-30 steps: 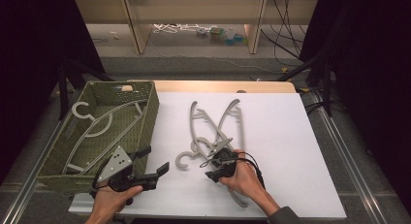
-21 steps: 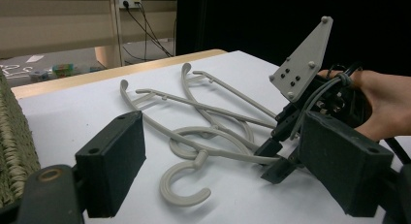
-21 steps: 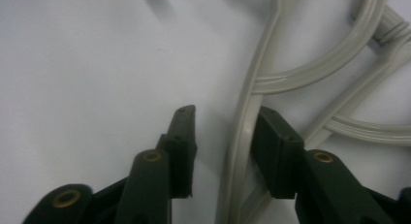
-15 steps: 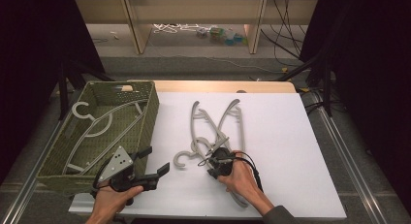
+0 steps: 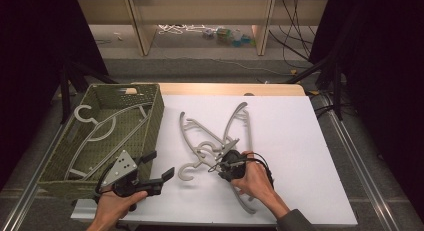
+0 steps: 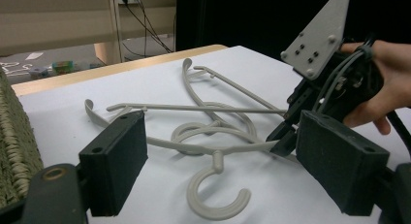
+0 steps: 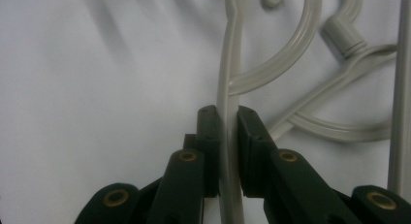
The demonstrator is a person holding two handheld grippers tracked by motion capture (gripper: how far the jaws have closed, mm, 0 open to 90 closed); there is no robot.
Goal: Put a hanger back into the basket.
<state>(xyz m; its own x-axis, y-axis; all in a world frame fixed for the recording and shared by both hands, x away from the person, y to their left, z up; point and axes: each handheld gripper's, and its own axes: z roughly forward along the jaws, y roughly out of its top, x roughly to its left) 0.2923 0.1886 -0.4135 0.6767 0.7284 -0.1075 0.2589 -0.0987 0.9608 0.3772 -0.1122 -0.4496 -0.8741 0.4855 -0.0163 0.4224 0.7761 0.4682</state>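
Basket (image 5: 150, 122) at table's (image 5: 300, 156) left — one hanger (image 5: 107, 131) inside, two crossed hangers (image 5: 220, 141) to its right

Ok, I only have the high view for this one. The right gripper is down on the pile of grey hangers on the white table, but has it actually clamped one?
Observer: Yes. In the right gripper view the right gripper has just been closing its jaws, and both pads now press on one thin hanger arm that runs straight up between them.
Operator: And the left gripper, is it holding anything?
Observer: No. The left gripper view shows the left gripper with its pads wide apart and touching nothing.
Operator: What is in front of it?
Observer: A hook of one hanger lies flat on the table just ahead of its jaws.
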